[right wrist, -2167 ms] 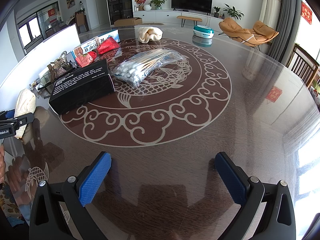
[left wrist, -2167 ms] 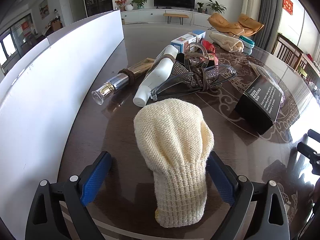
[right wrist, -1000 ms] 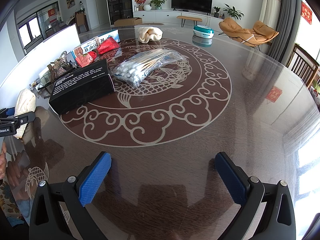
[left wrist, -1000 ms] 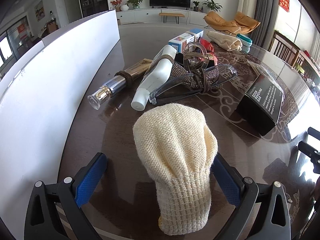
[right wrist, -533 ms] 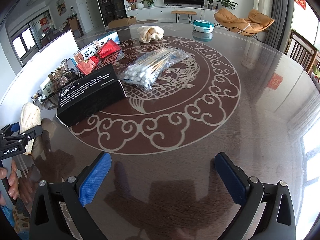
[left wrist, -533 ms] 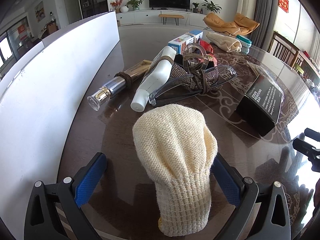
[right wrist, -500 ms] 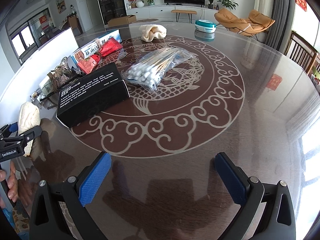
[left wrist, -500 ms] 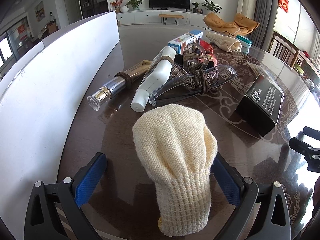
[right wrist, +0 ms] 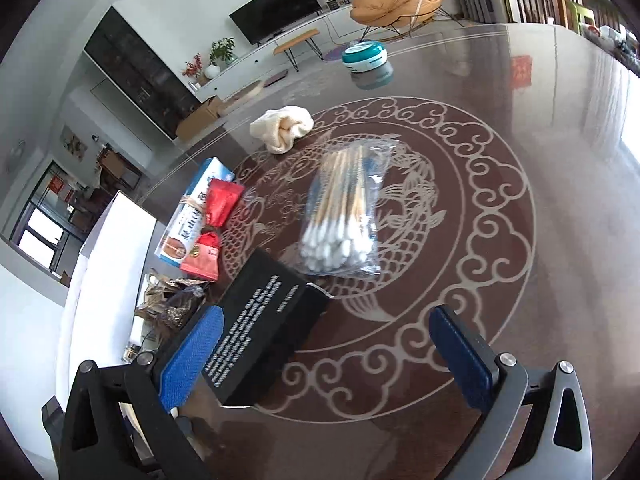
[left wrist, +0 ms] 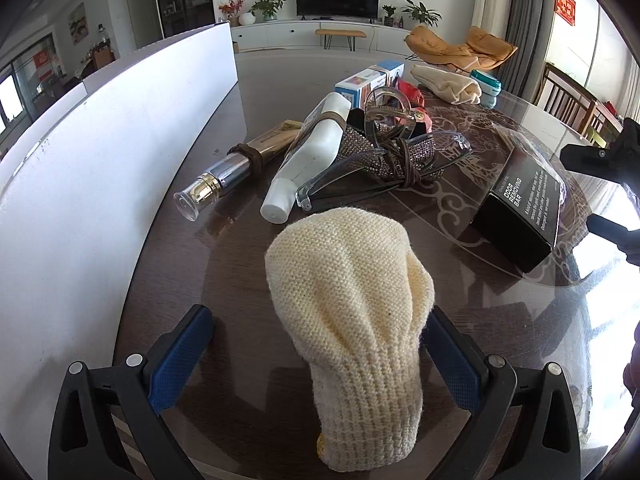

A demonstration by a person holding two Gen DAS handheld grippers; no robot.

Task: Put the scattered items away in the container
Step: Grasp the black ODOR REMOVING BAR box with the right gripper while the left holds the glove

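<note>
— Between my left gripper [left wrist: 318,354] pads, what?
— Cream knit glove [left wrist: 352,292] on the table, jaws wide, nothing gripped; white container [left wrist: 100,152] just left.
— Right gripper [right wrist: 328,354]?
— Wide open, empty, lining up on black box [right wrist: 264,332].

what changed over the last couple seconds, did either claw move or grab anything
The right claw moved in toward the black box, tilted, and now hangs open with the box partly between its fingers; nothing is gripped. The left claw stayed open around the cream knit glove, edging slightly closer. The bottles, glasses and cotton swabs kept their places on the table.
</note>
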